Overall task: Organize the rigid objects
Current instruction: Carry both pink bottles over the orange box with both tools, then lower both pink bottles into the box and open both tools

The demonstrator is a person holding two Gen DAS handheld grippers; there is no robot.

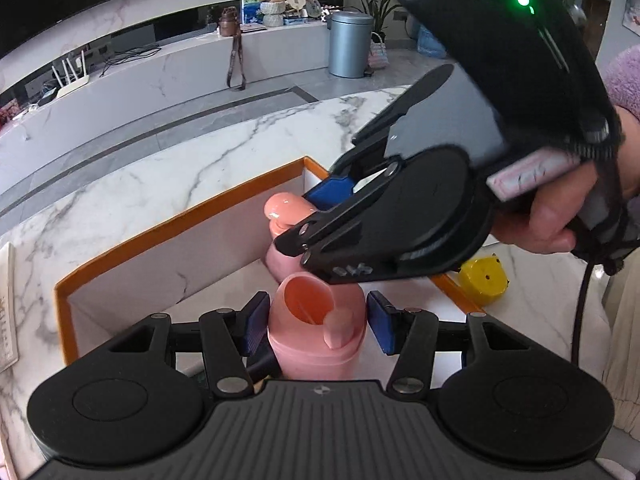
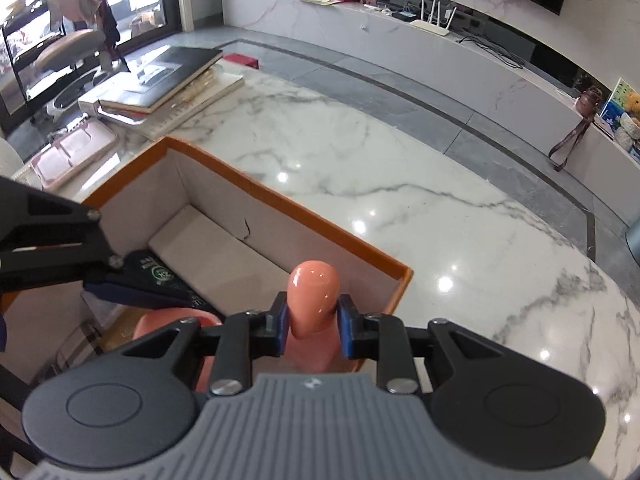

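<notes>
- A pink toy (image 1: 316,332) is flanked by the left gripper (image 1: 318,326), its blue pads apart from the toy's sides, over the orange-rimmed box (image 1: 180,220)
- The toy's rounded knob (image 2: 314,292) (glossy) is pinched by the right gripper (image 2: 312,330)
- A yellow toy (image 1: 484,276) is seen outside the box on the marble table (image 2: 400,184)

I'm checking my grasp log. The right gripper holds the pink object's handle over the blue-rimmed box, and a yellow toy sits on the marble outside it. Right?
One thing is off: the box has an orange rim, not blue, as both wrist views show. The rest stands: the right gripper is closed on the pink object's handle, and the yellow toy sits on the marble outside the box.
</notes>
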